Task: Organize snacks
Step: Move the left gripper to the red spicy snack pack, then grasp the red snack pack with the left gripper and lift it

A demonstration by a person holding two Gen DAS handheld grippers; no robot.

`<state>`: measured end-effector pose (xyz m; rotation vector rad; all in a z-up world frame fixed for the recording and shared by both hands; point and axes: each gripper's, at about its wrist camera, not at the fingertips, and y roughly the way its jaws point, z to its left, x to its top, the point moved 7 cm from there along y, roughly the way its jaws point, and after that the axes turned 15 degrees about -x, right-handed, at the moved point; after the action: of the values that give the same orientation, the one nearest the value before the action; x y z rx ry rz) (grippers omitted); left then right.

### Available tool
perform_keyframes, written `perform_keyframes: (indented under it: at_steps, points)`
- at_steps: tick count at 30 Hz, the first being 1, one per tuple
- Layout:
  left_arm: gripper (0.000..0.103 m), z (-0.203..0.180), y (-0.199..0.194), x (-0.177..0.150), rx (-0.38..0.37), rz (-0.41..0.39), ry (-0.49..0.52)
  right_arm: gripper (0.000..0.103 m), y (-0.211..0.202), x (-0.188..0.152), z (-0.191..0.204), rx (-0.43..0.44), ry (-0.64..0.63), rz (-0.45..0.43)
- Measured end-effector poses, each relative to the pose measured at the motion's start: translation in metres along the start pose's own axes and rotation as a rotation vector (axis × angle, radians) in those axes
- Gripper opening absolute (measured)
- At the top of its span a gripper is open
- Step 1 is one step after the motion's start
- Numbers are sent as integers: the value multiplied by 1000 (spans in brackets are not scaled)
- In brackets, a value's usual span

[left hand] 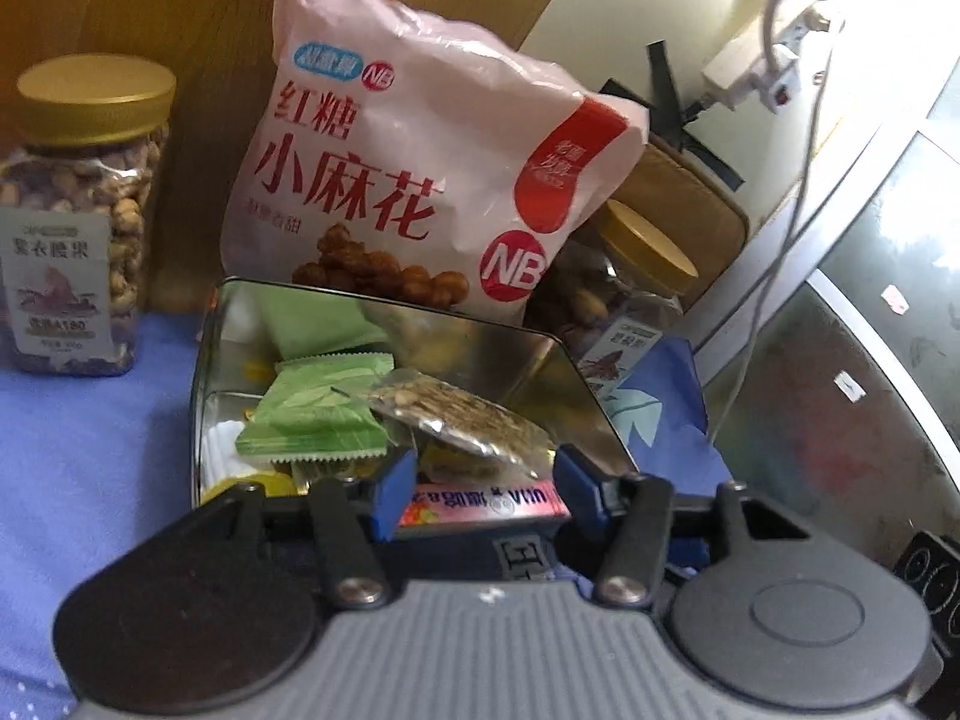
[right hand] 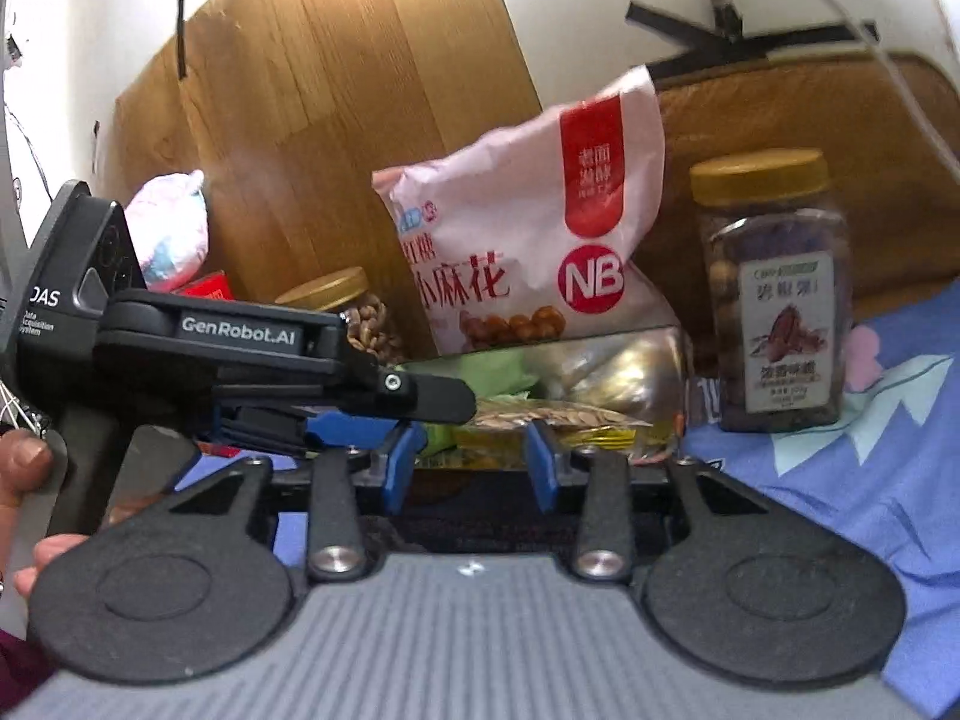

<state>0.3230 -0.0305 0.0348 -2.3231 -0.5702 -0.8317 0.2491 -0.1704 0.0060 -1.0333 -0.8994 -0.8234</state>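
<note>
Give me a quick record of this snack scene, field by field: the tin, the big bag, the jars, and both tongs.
tin: open metal tin on blue cloth, holding green packets and a clear seed packet
bag: pink snack bag standing behind the tin, against the wooden board
jars: two gold-lidded jars, one left, one right of the bag
left tongs: open, empty
right tongs: open, empty

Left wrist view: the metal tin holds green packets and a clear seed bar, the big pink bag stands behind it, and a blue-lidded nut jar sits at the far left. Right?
Not quite. The nut jar at far left has a gold lid, not blue; the left wrist view shows it. The metal tin does hold green packets and a clear seed bar, with the pink bag behind.
</note>
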Motion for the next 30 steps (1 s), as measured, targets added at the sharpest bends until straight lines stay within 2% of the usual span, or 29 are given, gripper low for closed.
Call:
perform_keyframes:
  at_steps: [6, 10, 17, 22, 26, 28, 29, 30]
  points:
    - [52, -25, -43, -17, -52, -53, 47, 43, -29, -9, 9, 38, 41, -16]
    - [52, -23, -76, -46, -40, -58, 53, 43, -42, -36, 27, 99, 21, 63]
    - [51, 26, -113, -109, 21, -27, -136, 49, -35, -79, 63, 145, -82, 214]
    - [46, 48, -114, -133, 28, -12, -218, 54, -18, -90, 72, 121, -105, 295]
    - [47, 53, -116, -137, -13, -44, -259, 54, -13, -89, 67, 158, 21, 335]
    - [50, 58, -118, -139, -43, -57, -290, 46, -12, -88, 55, 219, 167, 392]
    - [47, 60, -119, -139, -50, -63, -303, 45, -10, -91, 47, 275, 273, 449]
    - [43, 61, -119, -139, -51, -64, -309, 45, -8, -91, 39, 305, 357, 460]
